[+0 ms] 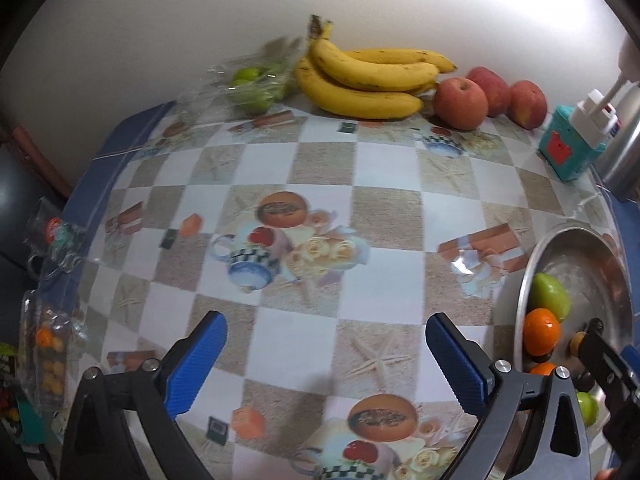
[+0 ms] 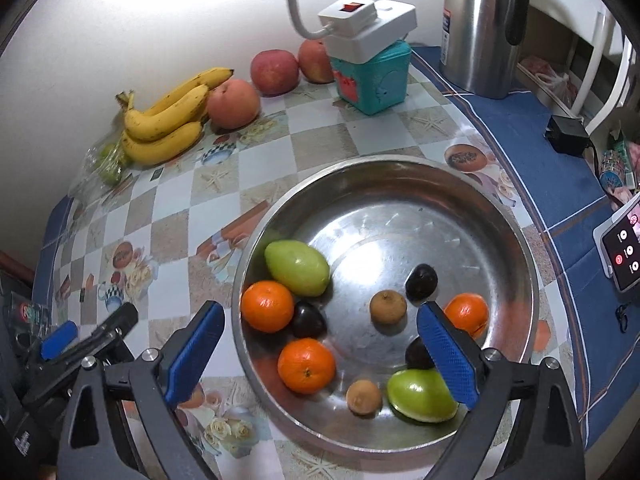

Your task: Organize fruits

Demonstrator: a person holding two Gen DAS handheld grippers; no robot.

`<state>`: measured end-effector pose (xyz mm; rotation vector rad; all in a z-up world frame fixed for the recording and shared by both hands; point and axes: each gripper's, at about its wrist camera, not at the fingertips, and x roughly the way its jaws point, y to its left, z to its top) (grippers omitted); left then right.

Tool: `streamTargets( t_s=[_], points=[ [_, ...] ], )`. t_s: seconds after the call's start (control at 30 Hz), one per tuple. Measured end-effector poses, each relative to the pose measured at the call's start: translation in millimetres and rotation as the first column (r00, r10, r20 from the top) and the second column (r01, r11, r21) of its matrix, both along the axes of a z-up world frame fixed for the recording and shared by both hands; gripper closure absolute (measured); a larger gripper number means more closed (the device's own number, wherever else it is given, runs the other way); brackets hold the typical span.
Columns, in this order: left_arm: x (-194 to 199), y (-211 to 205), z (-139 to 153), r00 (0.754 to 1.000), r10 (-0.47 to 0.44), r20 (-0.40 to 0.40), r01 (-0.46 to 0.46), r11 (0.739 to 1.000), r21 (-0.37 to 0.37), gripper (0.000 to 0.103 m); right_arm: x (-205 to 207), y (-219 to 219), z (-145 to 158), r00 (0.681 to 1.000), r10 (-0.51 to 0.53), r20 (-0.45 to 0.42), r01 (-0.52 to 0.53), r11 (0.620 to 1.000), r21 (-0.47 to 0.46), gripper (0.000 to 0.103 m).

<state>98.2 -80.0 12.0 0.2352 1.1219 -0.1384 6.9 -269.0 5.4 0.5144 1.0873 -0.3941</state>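
Your left claw (image 1: 326, 354) stood wide open with nothing between its blue pads, only the checked tablecloth (image 1: 384, 168) under it. Far ahead of it, against the wall, the bunch of bananas (image 1: 368, 80) lay on its side, long axis running across your view, stems toward the left and tips toward the right. Three apples (image 1: 460, 102) sat just right of the tips, and a clear bag of green fruit (image 1: 250, 86) lay just left of the stems.

Your right claw (image 2: 320, 340) was also wide open and gripped nothing; it hung over the near part of the steel bowl (image 2: 400, 168). Between its pads lay an orange (image 2: 306, 366), a dark plum (image 2: 308, 320) and two small brown fruits (image 2: 388, 306). A green mango (image 2: 298, 268) lay ahead and left, long axis slanting from upper left to lower right. A second one (image 2: 420, 398) lay partly under the right pad, its long axis close to crosswise.
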Motion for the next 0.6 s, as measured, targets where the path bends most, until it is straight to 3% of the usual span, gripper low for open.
streamTargets(
  t_s=[0.3, 0.6],
  points=[
    [-34, 29, 2, 0.999, 0.037, 0.032, -0.041, 0.991, 0.126, 0.002, -30, 28, -6, 0.999, 0.036, -0.015, -0.037, 0.999, -0.026, 0.006],
    [-71, 47, 8, 1.000, 0.002, 0.028, -0.006, 0.993, 0.121, 0.002, -64, 54, -8, 0.999, 0.052, -0.013, -0.053, 0.998, -0.045, 0.006]
  ],
)
